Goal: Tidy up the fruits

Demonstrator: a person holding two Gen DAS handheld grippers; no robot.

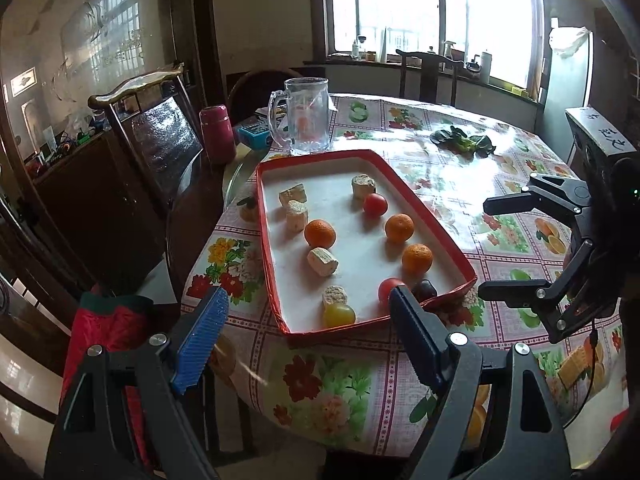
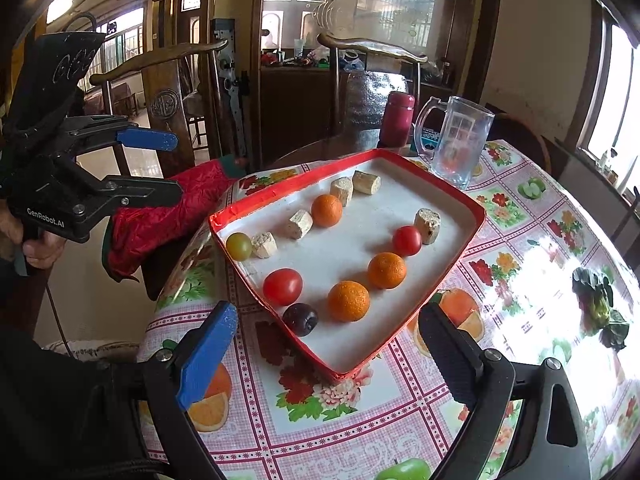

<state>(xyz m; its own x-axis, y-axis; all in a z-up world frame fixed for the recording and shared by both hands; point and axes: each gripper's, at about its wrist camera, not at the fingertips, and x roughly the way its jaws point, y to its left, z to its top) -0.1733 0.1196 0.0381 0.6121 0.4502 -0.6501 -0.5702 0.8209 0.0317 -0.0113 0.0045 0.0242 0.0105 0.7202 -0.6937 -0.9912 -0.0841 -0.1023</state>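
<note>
Both the left gripper (image 1: pixel 308 312) and right gripper (image 2: pixel 326 344) hover, jaws apart and empty, over the red-rimmed tray (image 2: pixel 476 216) of round, dimpled mandarins (image 2: pixel 348 301) on the glossy floral worktop (image 2: pixel 520 248).

A clear glass mug (image 1: pixel 305 118) stood on the floral tablecloth (image 1: pixel 460 168), with a maroon flask (image 1: pixel 218 134) beside it. Dark leafy greens (image 1: pixel 464 140) lay near a window (image 1: pixel 432 8). Wooden chairs (image 2: pixel 372 80) stood behind.

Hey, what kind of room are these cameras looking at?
Most likely a home dining room: a round table under a floral oilcloth, carved wooden chairs pulled up to it, and a windowsill cluttered with bottles and a kettle.
</note>
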